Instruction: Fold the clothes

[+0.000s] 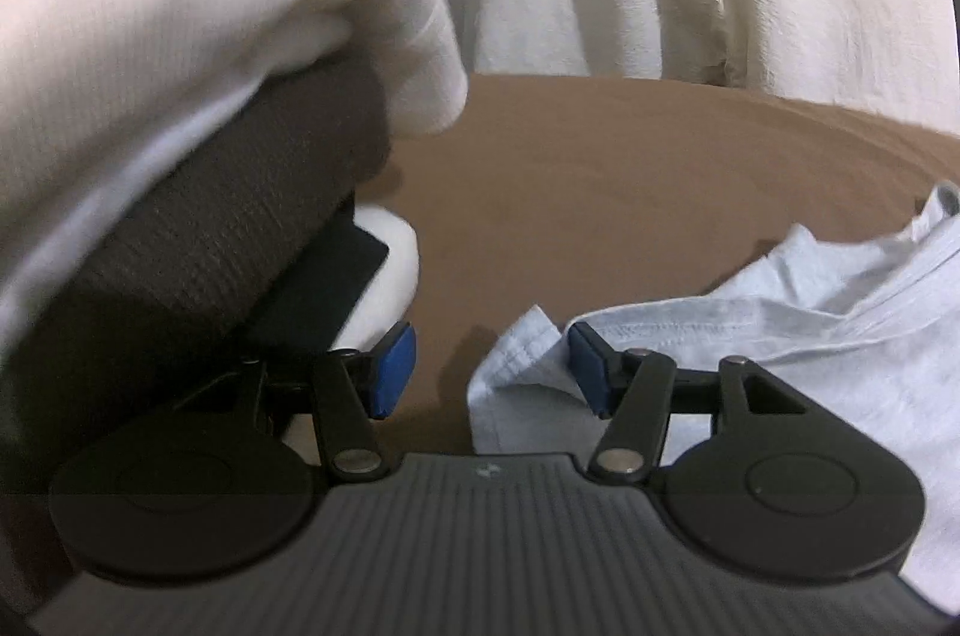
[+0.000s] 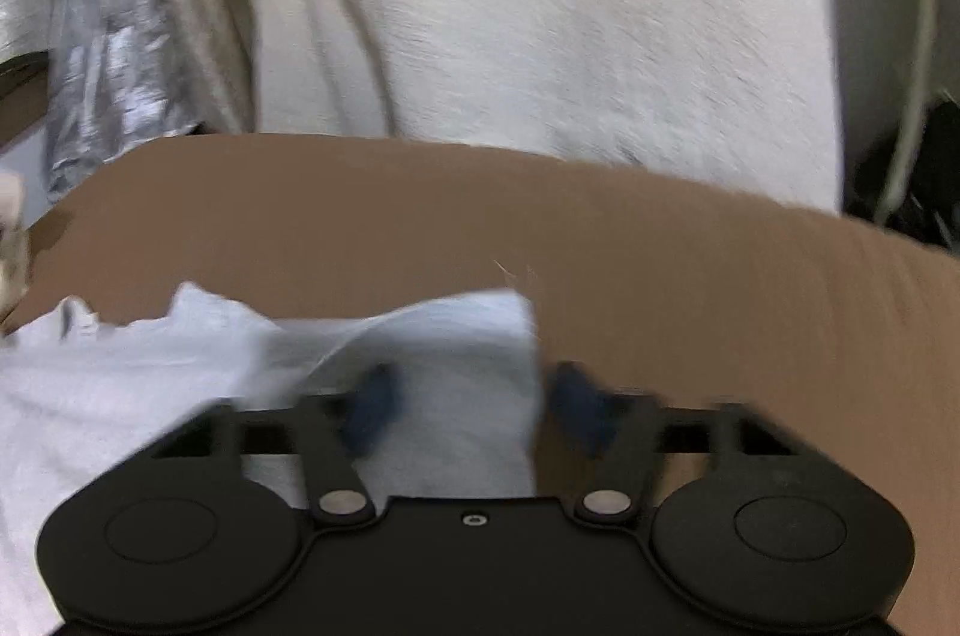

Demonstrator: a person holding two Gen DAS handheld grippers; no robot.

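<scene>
Two surfaces take up most of both views: a brown-covered bed or table and, behind it, a cream fleecy drape hanging down to its far edge. At the left of the left wrist view sits a stack of folded clothes, a white piece curled over a dark ribbed one, with black and white layers beneath. Next in size is the pale blue shirt, which lies rumpled and loose on the brown cover, under and between both tools. It looks thin, light and limp, likely woven cotton; it should sag from any pinch and slide easily over the cover, so I would judge the stitched hem or a corner the firmest place to hold. The left gripper is spread wide, its right pad touching the shirt's hemmed edge, nothing clamped. The right gripper, blurred, is also parted, with a raised corner of the shirt between the blue pads but not pinched.
</scene>
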